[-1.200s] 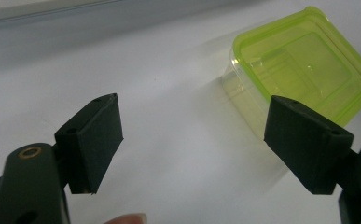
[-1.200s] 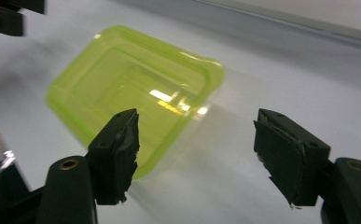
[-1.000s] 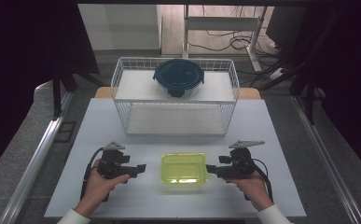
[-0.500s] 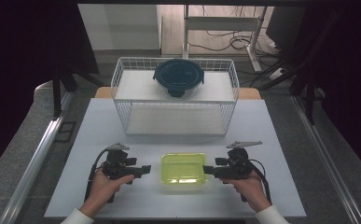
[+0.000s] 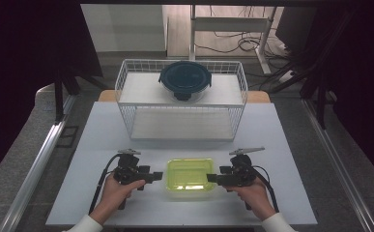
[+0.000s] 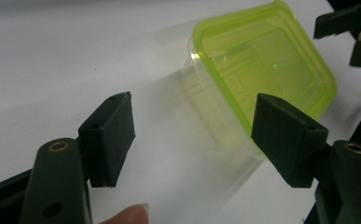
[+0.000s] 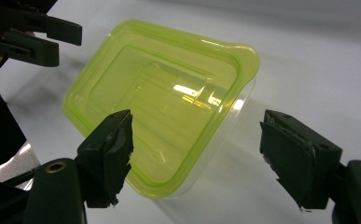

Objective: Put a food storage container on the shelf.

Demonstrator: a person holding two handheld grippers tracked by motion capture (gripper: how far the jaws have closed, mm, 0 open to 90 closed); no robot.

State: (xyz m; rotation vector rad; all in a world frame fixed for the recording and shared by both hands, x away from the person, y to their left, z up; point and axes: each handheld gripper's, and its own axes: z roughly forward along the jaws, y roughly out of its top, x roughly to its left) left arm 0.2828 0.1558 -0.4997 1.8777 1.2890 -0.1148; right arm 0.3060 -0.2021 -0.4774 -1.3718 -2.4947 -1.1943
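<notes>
Moved in from the left since a second ago: left gripper (image 5: pixel 156 176), now with its tips just beside the left edge of the green-lidded container (image 5: pixel 189 177); previously a clear gap between them. Right gripper (image 5: pixel 213 178) also closer, tips at the container's right edge. Container itself unmoved, lying flat on the white table (image 5: pixel 291 159) near the front edge, midway between the two hands.

Left gripper (image 6: pixel 192 140), seen along its own jaws: jaws apart and just been closing, one clear corner of the container (image 6: pixel 262 70) reaching in between them, pads not pressing on it. Fingertip (image 6: pixel 129 214) visible at the bottom edge.

Right gripper (image 7: pixel 197 158), seen along its own jaws: jaws wide apart, near corner of the container (image 7: pixel 159 112) between them, left pad overlapping the lid's edge, right pad well clear; nothing gripped. Other gripper's jaws (image 7: pixel 33 35) showing beyond the lid's far corner.

Farther back on the table: white wire basket (image 5: pixel 126 104), with a round dark-lidded container (image 5: pixel 184 79) resting on top of it.
</notes>
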